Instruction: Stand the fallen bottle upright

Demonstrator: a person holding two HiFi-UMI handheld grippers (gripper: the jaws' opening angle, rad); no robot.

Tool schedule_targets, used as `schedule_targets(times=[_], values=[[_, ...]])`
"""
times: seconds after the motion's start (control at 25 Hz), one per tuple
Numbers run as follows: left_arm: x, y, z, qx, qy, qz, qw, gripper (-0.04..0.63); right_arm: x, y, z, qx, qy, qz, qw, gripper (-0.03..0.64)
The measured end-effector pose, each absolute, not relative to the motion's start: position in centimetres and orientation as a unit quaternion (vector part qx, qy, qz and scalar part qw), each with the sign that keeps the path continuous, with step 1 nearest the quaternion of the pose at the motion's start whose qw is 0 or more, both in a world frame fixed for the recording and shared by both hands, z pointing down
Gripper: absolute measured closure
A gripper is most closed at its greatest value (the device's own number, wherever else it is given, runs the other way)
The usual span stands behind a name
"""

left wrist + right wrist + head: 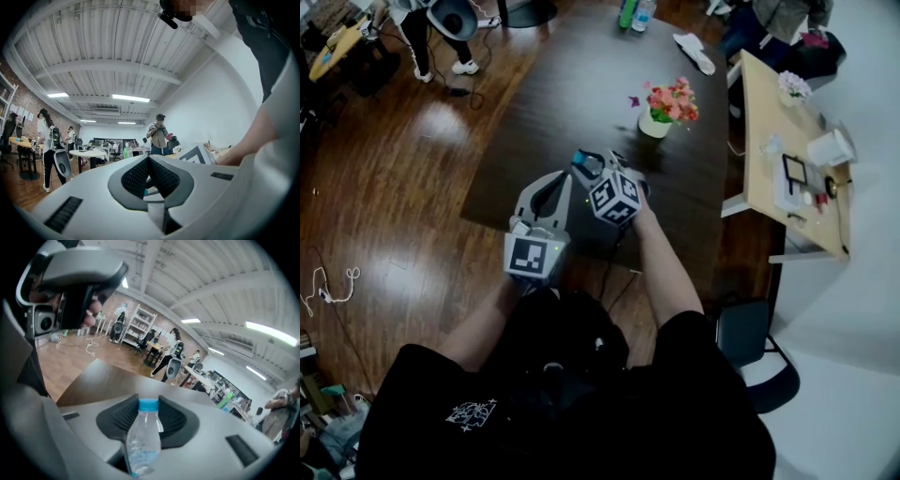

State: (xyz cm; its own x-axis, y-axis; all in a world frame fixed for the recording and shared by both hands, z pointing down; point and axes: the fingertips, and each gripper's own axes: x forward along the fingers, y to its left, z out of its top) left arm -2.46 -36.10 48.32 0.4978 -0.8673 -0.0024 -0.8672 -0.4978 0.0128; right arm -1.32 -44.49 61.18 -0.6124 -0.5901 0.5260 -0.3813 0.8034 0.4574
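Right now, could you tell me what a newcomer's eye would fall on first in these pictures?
The clear bottle with a blue cap stands out first, gripped between the jaws of the right tool, its cap pointing away from that camera. In the head view both tools are held close together above the near edge of the dark table, the left tool shut and empty. Farther along that table sits a pot of pink flowers.

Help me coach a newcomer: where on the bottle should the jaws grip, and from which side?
Grip the bottle on its wide clear body, below the shoulder, coming from the base end so the cap points toward the jaw tips, as the right gripper has it. The neck tapers and would likely slip.
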Motion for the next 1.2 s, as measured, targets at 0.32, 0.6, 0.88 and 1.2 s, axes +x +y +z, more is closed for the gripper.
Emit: schedule_targets(times=[0.32,0.6,0.88,1.2], values=[[-0.7,-35.9,46.4,0.868,-0.496,0.002,0.006,0.597,4.8,-46.2,54.5,0.424,-0.896,0.003,0.132,0.457],[0.4,-35.5,45.8,0.869,-0.495,0.000,0.006,0.597,8.3,-46.6,53.6,0.481,-0.874,0.057,0.040,0.456],[1.0,-34.8,47.2,0.869,-0.494,0.004,0.011,0.597,9.8,-44.9,54.6,0.504,-0.862,0.047,0.013,0.453],[1.9,-34.7,46.5,0.875,-0.485,0.004,0.020,0.597,9.8,-43.7,54.6,0.505,-0.861,0.049,0.034,0.422]])
